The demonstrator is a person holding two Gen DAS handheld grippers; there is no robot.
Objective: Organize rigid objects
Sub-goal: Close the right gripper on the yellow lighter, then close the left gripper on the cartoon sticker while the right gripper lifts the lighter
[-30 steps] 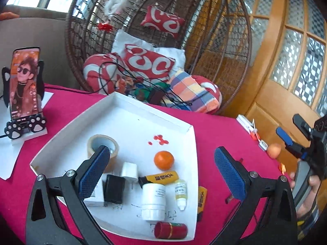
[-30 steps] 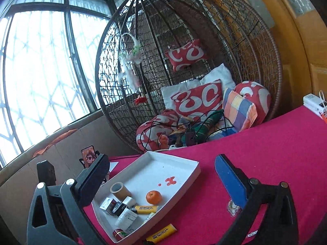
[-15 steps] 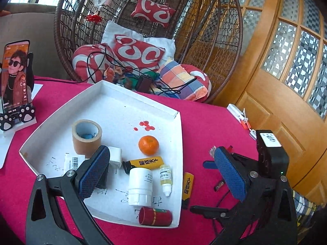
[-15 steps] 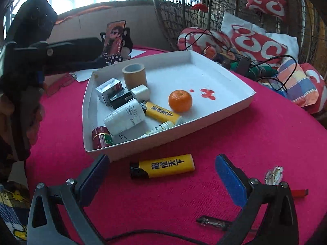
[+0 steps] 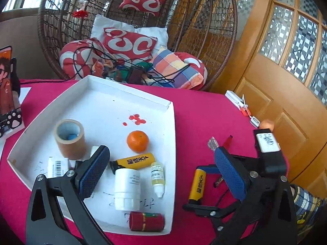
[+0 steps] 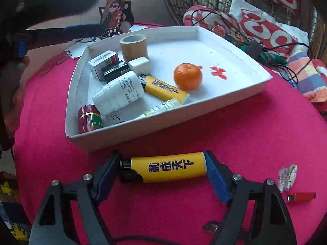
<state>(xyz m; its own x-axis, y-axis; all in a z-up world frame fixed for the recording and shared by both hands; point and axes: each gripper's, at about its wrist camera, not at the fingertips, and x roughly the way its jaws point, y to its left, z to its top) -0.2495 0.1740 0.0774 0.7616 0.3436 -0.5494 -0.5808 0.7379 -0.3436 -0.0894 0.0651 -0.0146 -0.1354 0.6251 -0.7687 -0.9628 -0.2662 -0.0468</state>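
Right wrist view: your right tool (image 6: 161,170), jaws just closing, bracketed the yellow lighter (image 6: 166,169) endwise on the tabletop (image 6: 255,134); next, lift it into the white tray (image 6: 130,130). Left tool (image 5: 161,173) hung released.

A round desk (image 5: 204,110) under a magenta cloth stands before a wicker egg chair (image 5: 204,20) heaped with red-and-white cushions (image 5: 130,45) and a plaid one (image 5: 173,69), with a wooden door (image 5: 286,81) of patterned glass panes at right and daylit windows (image 5: 12,0) behind.
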